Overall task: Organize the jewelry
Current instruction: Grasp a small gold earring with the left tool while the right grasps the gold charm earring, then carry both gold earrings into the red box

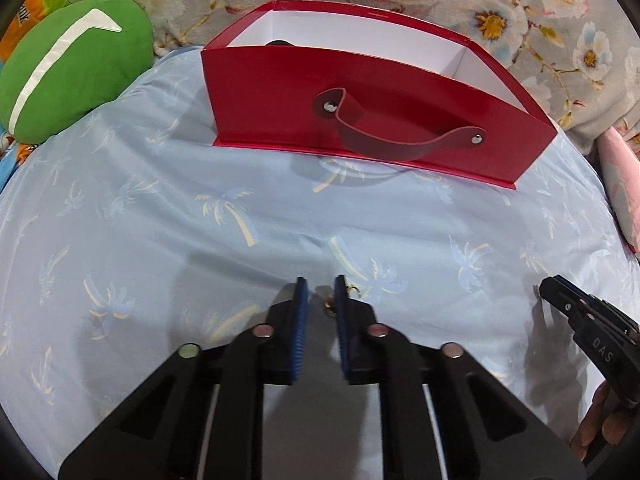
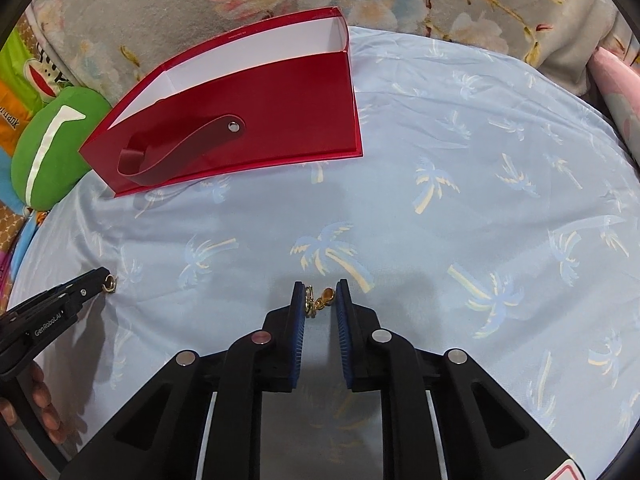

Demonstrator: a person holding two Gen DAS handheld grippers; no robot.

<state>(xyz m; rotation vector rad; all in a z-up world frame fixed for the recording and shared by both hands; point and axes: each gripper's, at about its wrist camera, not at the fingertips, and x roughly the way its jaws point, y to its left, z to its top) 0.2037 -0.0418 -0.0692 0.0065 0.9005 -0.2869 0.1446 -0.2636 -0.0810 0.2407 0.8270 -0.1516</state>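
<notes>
Pale blue palm-print bedsheet (image 1: pixel 160 208), floral blanket (image 1: pixel 520 20) behind red box (image 1: pixel 280 96), left tool (image 1: pixel 321 300) and right tool (image 2: pixel 320 300) each nipping a gold earring (image 2: pixel 320 298).

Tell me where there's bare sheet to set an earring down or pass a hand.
Free: the wide blue sheet right of the red box, and the strip between the box front and both grippers. Crowded: the sheet's left edge by the green cushion, and around the left gripper and right gripper, each with a gold earring between its fingertips.
</notes>
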